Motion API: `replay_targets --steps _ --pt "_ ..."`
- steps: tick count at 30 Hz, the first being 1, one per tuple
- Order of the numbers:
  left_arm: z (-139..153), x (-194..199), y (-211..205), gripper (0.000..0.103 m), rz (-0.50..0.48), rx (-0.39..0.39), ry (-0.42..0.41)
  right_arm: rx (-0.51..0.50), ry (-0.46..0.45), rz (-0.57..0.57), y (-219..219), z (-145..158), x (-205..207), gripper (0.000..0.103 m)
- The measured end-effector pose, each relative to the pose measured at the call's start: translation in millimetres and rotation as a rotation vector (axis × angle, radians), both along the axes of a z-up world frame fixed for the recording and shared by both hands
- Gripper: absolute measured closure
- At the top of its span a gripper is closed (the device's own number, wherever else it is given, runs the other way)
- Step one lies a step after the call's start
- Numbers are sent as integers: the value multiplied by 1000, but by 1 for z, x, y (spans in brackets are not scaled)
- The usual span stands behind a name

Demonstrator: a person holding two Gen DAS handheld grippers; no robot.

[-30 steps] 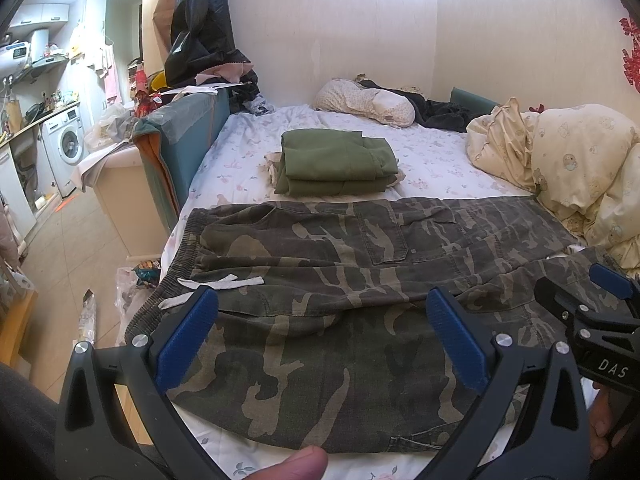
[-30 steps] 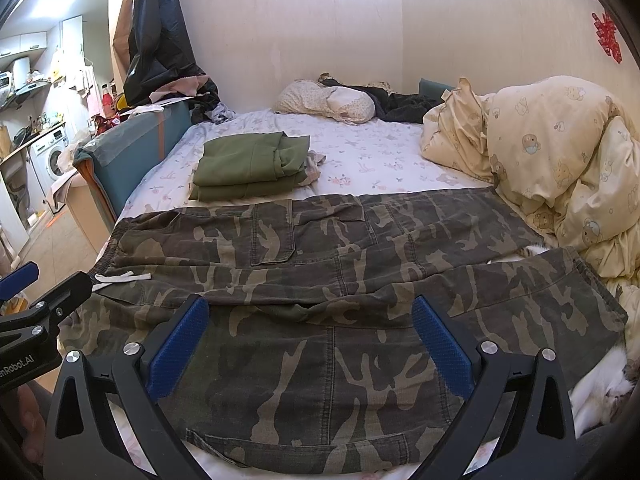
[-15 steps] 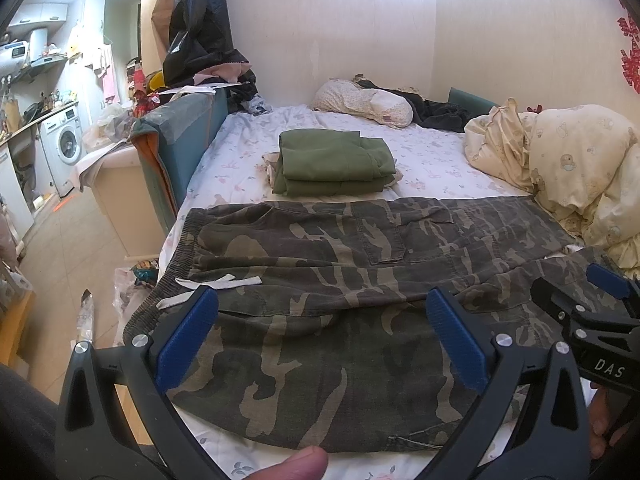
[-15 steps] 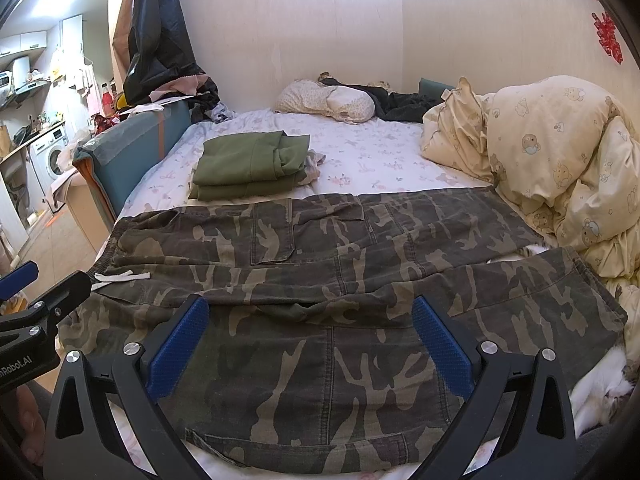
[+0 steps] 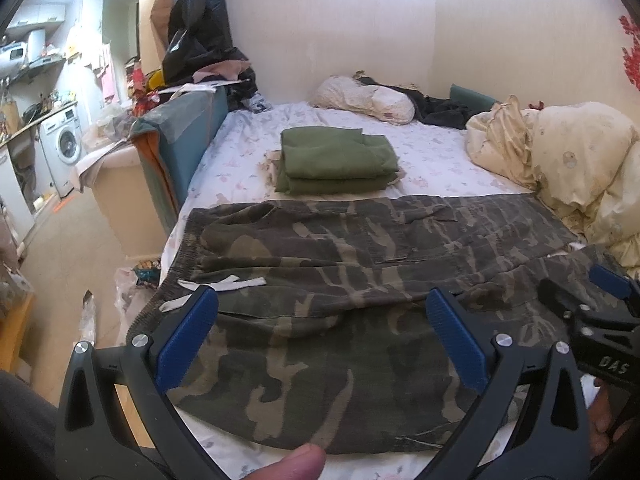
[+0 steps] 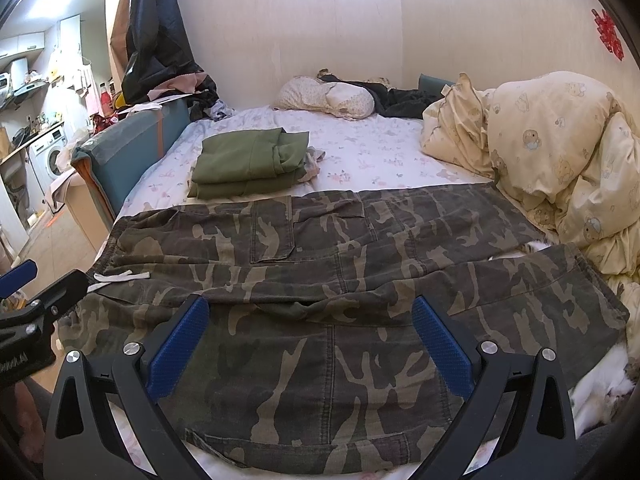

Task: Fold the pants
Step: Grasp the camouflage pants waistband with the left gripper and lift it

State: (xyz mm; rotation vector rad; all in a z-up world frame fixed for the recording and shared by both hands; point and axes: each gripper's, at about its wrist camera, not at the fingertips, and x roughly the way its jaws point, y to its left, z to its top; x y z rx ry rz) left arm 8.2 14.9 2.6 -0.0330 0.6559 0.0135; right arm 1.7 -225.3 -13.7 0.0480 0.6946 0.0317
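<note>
Nothing much has shifted since the earlier frames: both views sit almost exactly as before, with only a slight drift in the left wrist view. Lettering reading "DAS" shows white on the black body of the right gripper [image 5: 612,312] where it pokes into the right edge of the left view; a similar label on the left gripper [image 6: 24,304], at the left edge of the right view, is cut off and too blurred to read. Spread flat across the near part of the bed [image 6: 360,148], the camouflage pants [image 6: 320,280] lie with the waistband and white drawstring [image 5: 216,288] to the left and both legs running right, the near hem reaching the near mattress edge. Both claws are spread wide, blue pads hovering above the near cloth and pinching nothing. Far of the pants, a folded green garment [image 5: 336,160] rests on the floral sheet, with bare sheet around it as open room. A cream duvet [image 6: 552,152] crowds the right side, covering the far leg's end. Left of the bed, the floor drops away beside a teal panel [image 5: 180,144]. White fur at the near right corner, possibly a cat [image 6: 600,392], is mostly hidden.
</note>
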Motion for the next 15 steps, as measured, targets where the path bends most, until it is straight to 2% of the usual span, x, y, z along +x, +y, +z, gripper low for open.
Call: replay_targets --steps 4,7,13,15 --pt "-7 13 30 0 71 -15 47 10 9 -10 -8 -2 4 0" --pt "-21 23 72 0 185 -42 123 42 32 -23 -15 -3 9 0" --pt "-65 38 181 1 475 -39 329 96 87 -38 -27 -8 18 0" --pt "-91 41 215 3 560 -100 433 123 104 -45 -30 -9 21 0"
